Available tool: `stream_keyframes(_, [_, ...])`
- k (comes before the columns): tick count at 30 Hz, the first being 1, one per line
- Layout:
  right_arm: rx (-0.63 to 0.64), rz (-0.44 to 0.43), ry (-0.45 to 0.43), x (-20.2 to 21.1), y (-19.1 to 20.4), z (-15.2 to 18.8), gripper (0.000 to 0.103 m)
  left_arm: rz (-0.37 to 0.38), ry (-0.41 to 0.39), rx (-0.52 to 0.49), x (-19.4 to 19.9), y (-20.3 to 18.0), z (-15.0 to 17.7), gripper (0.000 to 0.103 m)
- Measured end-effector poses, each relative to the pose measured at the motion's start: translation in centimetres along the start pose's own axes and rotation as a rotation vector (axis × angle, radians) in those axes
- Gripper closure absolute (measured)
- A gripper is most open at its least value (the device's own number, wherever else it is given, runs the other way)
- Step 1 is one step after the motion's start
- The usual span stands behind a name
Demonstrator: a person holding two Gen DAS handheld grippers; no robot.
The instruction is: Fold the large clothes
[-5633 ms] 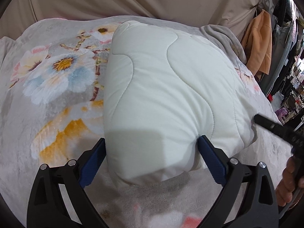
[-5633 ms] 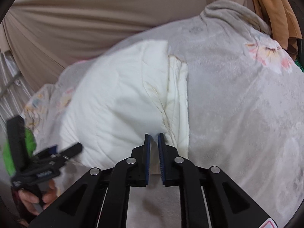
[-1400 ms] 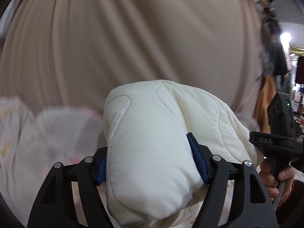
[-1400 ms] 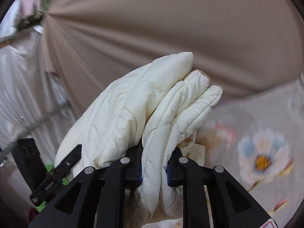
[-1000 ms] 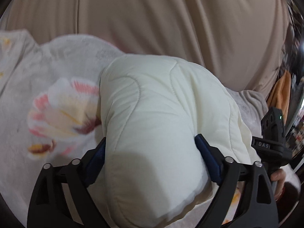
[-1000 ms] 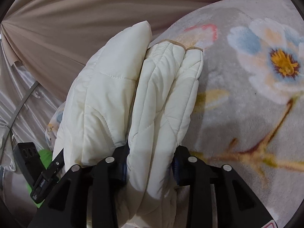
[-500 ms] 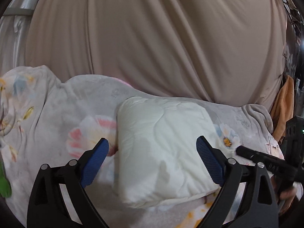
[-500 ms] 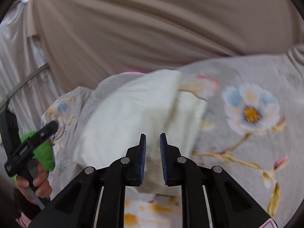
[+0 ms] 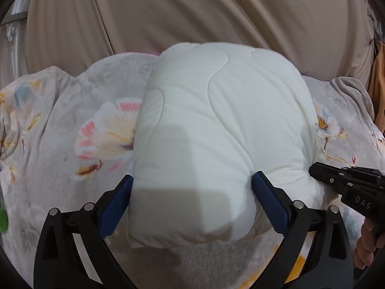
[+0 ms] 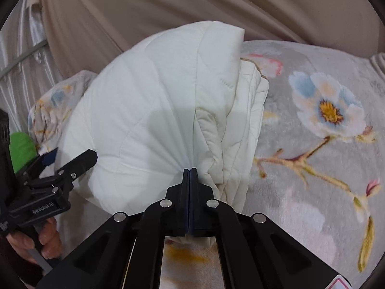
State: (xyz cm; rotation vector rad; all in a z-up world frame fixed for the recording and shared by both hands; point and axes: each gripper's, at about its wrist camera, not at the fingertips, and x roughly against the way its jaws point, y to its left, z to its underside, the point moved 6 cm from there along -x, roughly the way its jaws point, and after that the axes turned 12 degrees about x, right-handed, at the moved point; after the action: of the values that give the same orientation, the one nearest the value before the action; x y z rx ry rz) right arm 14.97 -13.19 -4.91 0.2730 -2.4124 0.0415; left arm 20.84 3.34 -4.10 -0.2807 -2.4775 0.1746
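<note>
The right tool reads "DAS"; the left tool reads "GenRobot.AI".

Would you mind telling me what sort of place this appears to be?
Probably a bedroom or a clothes stall: a flowered blanket covers a soft surface, beige curtains hang behind, and an orange garment hangs at the right.

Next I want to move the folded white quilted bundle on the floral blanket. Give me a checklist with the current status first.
1. Right gripper grip: ok. Its fingers are shut, pinching a fold of the white quilted garment, and creases radiate from the pinch.
2. Left gripper grip: not ok. Its jaws are opening, and the garment sits between the fingers unclamped.
3. Fold intact: ok. The layers are stacked along the right edge.
4. Support: ok. The garment rests on the grey floral blanket.
5. Underside layers: cannot tell, as they are hidden.
</note>
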Motion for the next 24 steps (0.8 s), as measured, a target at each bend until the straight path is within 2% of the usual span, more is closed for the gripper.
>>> stream_keyframes(5, [-0.046, 0.002, -0.038, 2.5, 0.7, -0.3, 0.103, 0.07, 0.045, 0.18, 0.5, 1.9, 0.8, 0.005])
stream_keyframes(7, [-0.031, 0.057, -0.067, 4.3, 1.2, -0.1, 0.1, 0.06, 0.031, 0.215, 1.6, 2.2, 1.4, 0.005])
stream_keyframes(8, [-0.016, 0.095, -0.076, 5.2, 1.5, 0.2, 0.098, 0.043, 0.023, 0.217, 2.1, 2.2, 1.8, 0.005])
stream_keyframes(9, [0.002, 0.14, -0.088, 6.1, 2.0, 0.6, 0.09, 0.014, 0.013, 0.21, 2.7, 2.1, 2.5, 0.005])
stream_keyframes(10, [0.01, 0.169, -0.095, 6.6, 2.2, 1.0, 0.075, -0.011, 0.003, 0.196, 3.2, 1.8, 3.0, 0.005])
stream_keyframes(12, [0.023, 0.222, -0.092, 7.4, 2.9, 2.1, 0.059, -0.045, -0.004, 0.154, 4.1, 0.7, 4.1, 0.005])
stream_keyframes(16, [0.016, 0.254, -0.052, 7.1, 3.7, 4.7, 0.051, -0.076, -0.006, 0.079, 5.2, -1.2, 5.7, 0.005])
stream_keyframes(19, [-0.018, 0.24, 0.014, 5.8, 3.8, 6.5, 0.05, -0.084, 0.018, 0.081, 5.4, -1.8, 6.7, 0.005])
stream_keyframes(20, [-0.024, 0.247, 0.033, 5.4, 3.7, 6.9, 0.05, -0.107, 0.023, 0.084, 5.3, -1.7, 6.9, 0.005])
stream_keyframes(24, [-0.022, 0.258, 0.053, 4.7, 3.9, 7.6, 0.049, -0.135, 0.018, 0.098, 5.1, -1.1, 7.0, 0.005])
